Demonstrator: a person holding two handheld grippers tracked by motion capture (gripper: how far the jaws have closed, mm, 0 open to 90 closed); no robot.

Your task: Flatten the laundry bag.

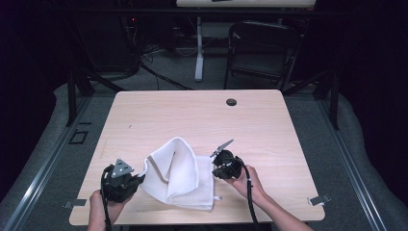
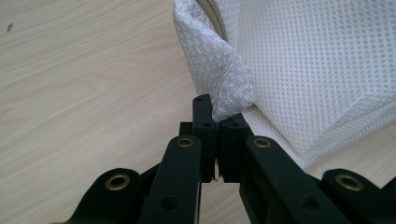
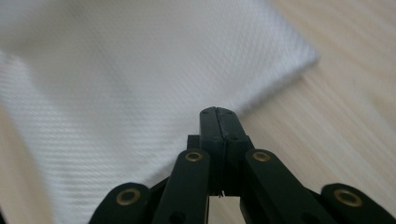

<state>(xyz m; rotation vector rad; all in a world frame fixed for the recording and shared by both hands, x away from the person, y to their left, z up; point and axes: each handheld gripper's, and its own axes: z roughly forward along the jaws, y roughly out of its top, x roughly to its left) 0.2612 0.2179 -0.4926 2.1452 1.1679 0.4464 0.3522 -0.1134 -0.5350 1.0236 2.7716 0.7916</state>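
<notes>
White waffle-textured cloth, partly folded on the pale wood-grain tabletop near its front edge; left gripper jaws pinch a raised corner, right gripper jaws pressed together, empty, at its edge.

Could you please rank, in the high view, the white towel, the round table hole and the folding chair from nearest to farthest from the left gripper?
1. White towel, right beside the left gripper.
2. Round table hole, near the table's far edge.
3. Folding chair, on the floor beyond the table.
</notes>
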